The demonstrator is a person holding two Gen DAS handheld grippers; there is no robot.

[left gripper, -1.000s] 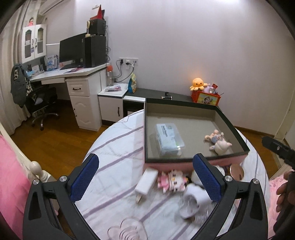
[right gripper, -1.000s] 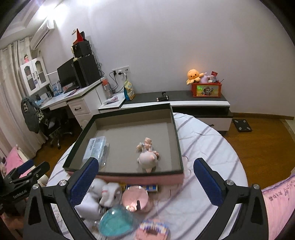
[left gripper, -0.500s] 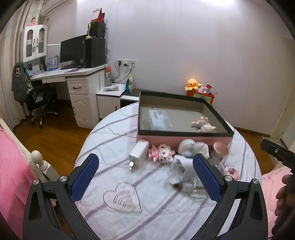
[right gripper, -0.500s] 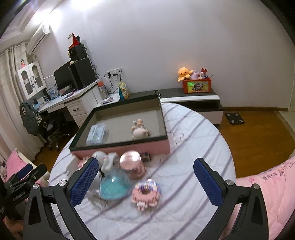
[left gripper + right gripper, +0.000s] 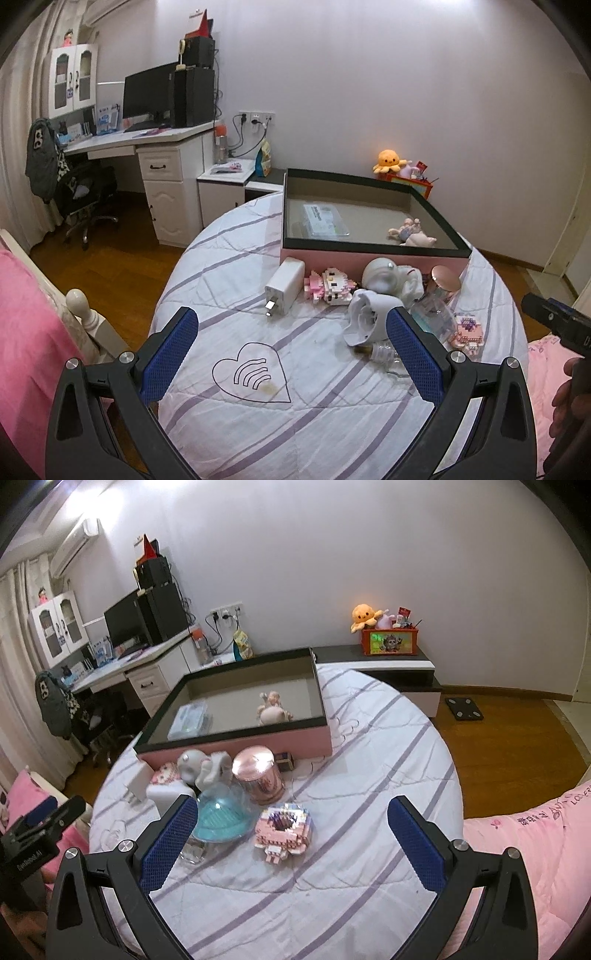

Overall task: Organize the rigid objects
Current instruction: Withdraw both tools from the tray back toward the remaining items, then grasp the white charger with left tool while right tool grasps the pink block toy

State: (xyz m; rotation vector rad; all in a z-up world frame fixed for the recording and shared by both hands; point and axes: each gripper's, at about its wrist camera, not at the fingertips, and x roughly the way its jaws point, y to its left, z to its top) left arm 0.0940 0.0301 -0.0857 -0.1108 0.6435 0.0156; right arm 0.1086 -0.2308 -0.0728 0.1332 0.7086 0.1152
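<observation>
While I hold both tools above the round striped surface (image 5: 229,266), my left gripper (image 5: 291,343) and right gripper (image 5: 291,827) each stand with jaws wide apart, holding nothing. At the far side sits the pink box (image 5: 236,744), containing a packet (image 5: 325,221) and a figurine (image 5: 271,710). Just near its front wall lie a white charger (image 5: 284,286), a pink tin (image 5: 258,775) and a block toy (image 5: 284,827).

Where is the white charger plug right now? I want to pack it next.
In the left wrist view, the white charger plug lies on the striped tablecloth just outside the pink box, at its left front corner, beside the pink block figure.
</observation>
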